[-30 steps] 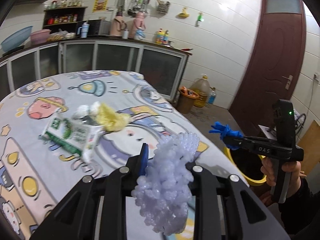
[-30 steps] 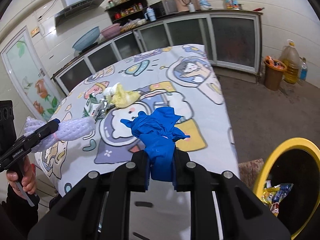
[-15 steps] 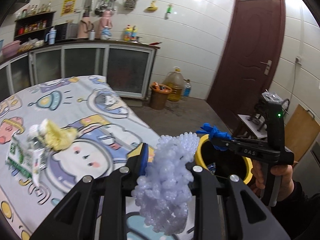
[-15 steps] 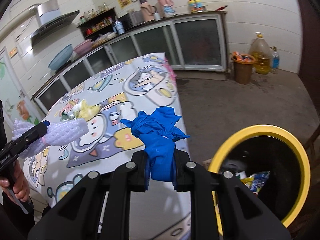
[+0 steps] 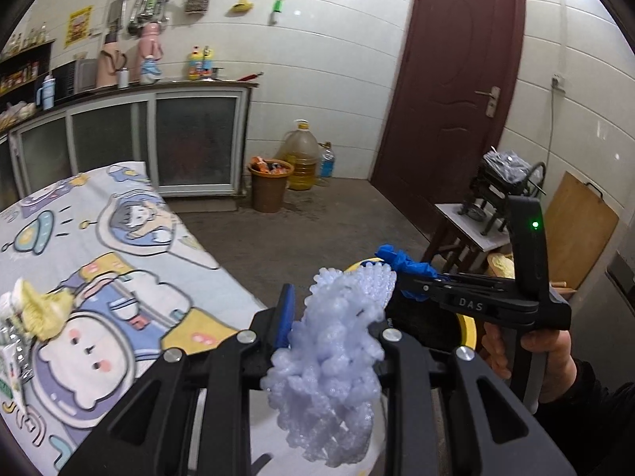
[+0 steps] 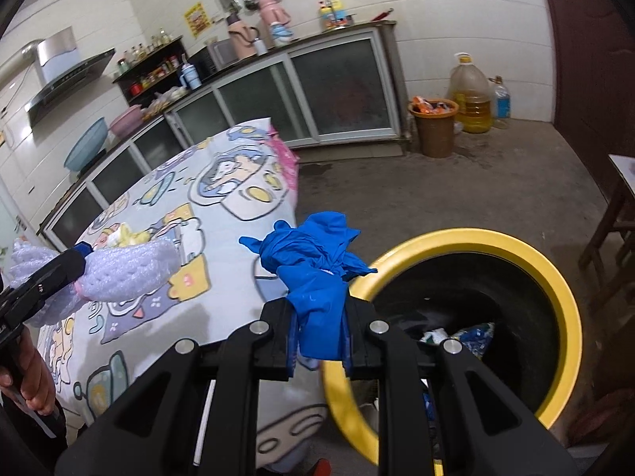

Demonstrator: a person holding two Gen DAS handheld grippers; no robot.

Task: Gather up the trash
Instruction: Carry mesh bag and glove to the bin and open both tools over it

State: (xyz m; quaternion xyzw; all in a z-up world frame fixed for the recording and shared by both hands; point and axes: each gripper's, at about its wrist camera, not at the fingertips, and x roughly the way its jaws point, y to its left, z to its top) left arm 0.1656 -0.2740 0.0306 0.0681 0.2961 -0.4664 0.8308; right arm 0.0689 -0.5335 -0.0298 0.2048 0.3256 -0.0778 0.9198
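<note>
Right wrist view: right tool (image 6: 319, 317) clamps a blue glove (image 6: 313, 261) at the yellow bin (image 6: 555, 277) rim. Left tool (image 5: 333, 341) grips a foam net (image 5: 333, 357) over the bench (image 5: 119, 261) edge. Released early, either could fall outside the bin.

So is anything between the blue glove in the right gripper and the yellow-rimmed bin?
Nothing visible. The blue glove, clamped in the right gripper, hangs just beside the yellow-rimmed bin, whose mouth is uncovered.
</note>
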